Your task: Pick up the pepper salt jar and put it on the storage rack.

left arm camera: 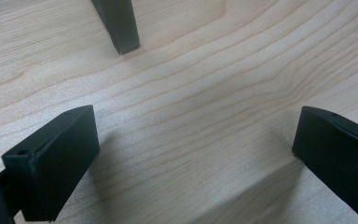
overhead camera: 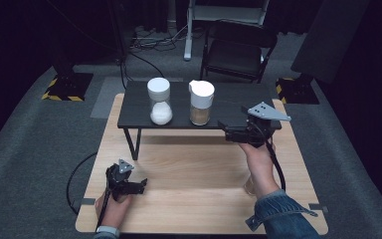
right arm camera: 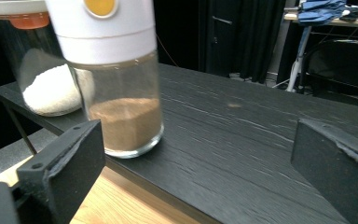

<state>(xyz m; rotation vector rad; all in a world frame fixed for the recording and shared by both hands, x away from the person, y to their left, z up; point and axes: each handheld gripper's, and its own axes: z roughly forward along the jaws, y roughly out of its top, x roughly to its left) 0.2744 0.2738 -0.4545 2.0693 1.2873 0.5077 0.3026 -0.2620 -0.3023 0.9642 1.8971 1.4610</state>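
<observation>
Two glass jars with white lids stand on a low black shelf (overhead camera: 234,107) set on the wooden table (overhead camera: 194,174). The left jar (overhead camera: 159,102) holds white grains, the right jar (overhead camera: 201,103) brown powder. My right gripper (overhead camera: 226,133) hovers at the shelf's front edge, right of the brown jar, pointing left. In the right gripper view its jaws (right arm camera: 198,144) stand open, with the brown jar (right arm camera: 116,88) just beyond the left jaw and the white-grain jar (right arm camera: 39,74) behind. My left gripper (overhead camera: 143,185) rests low over the table's front left, open (left arm camera: 196,135) over bare wood.
A black shelf leg (left arm camera: 119,25) stands ahead of the left gripper. A small clear object (overhead camera: 249,186) sits beside the right forearm; I cannot tell what it is. A black folding chair (overhead camera: 236,50) and stand bases are on the floor beyond the table.
</observation>
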